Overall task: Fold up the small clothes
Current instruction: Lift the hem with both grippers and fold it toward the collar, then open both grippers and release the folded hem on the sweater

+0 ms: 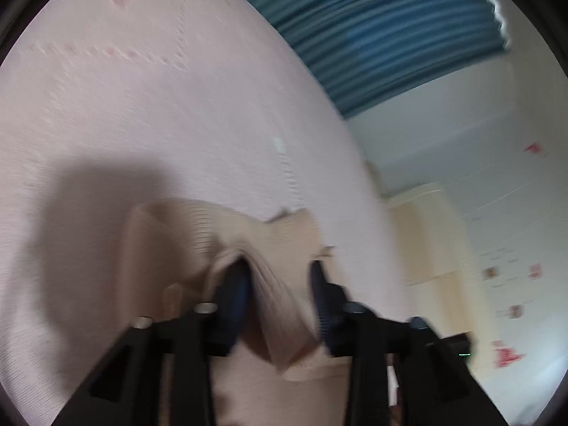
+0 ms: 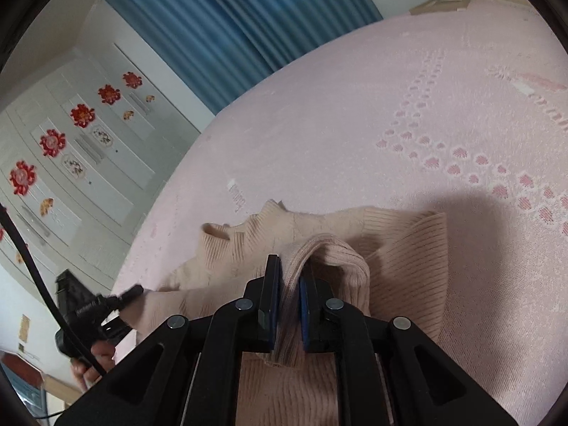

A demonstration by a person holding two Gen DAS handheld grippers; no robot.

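A beige ribbed knit sweater (image 2: 401, 248) lies on a pink bedspread (image 2: 337, 124). My right gripper (image 2: 289, 284) is shut on a raised fold of the sweater's hem, with cloth draped over both sides of the fingers. In the blurred left wrist view, my left gripper (image 1: 278, 277) has its fingers wide apart, and a fold of the sweater (image 1: 269, 248) hangs between them over the left finger (image 1: 234, 294). The left gripper also shows at the sweater's left edge in the right wrist view (image 2: 131, 293). The sweater's collar (image 2: 269, 213) points away from me.
The pink bedspread (image 1: 142, 106) has a woven heart pattern (image 2: 443, 156). A blue curtain (image 2: 230, 21) hangs behind the bed. White cabinet doors with red flower decals (image 2: 81, 113) stand to the left. A black cable (image 2: 28, 255) trails from the left gripper handle.
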